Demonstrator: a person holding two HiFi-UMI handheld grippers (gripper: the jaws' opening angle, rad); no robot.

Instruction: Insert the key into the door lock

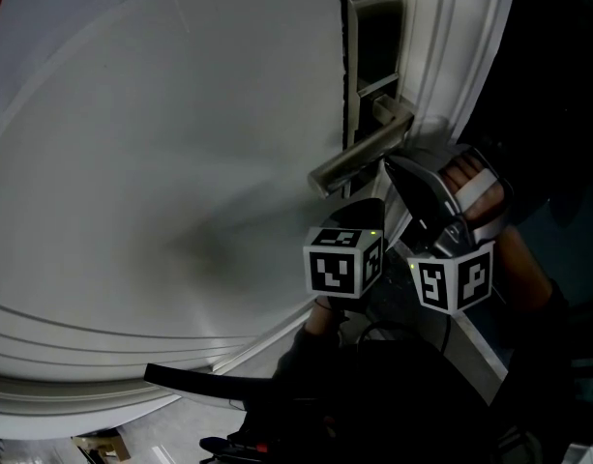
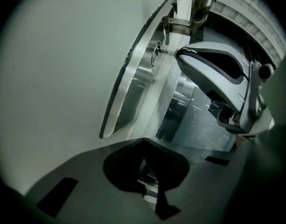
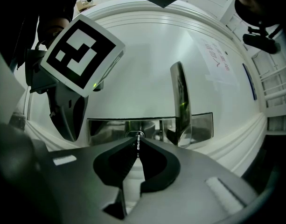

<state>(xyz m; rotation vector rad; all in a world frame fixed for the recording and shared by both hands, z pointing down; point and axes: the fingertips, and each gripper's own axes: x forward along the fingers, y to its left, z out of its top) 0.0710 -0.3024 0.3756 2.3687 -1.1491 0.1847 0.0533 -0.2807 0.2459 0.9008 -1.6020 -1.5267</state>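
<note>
A steel lock plate (image 1: 373,37) with a lever handle (image 1: 359,158) sits at the white door's right edge. My right gripper (image 3: 137,143), held by a hand (image 1: 475,187), is shut on a small metal key (image 3: 137,143). The key points straight at the keyhole (image 3: 135,135) below the handle (image 3: 180,101). In the left gripper view the key (image 2: 165,52) spans from the right gripper's tip (image 2: 179,53) to the keyhole (image 2: 155,57); how deep it sits is unclear. My left gripper (image 2: 143,141) is shut and empty, just below the lock plate (image 2: 133,87).
The white door (image 1: 161,162) fills the left and centre. Its moulded frame (image 1: 460,56) runs along the right of the lock. The two marker cubes (image 1: 342,261) (image 1: 454,276) sit close together below the handle. Dark clothing and cables lie at the bottom.
</note>
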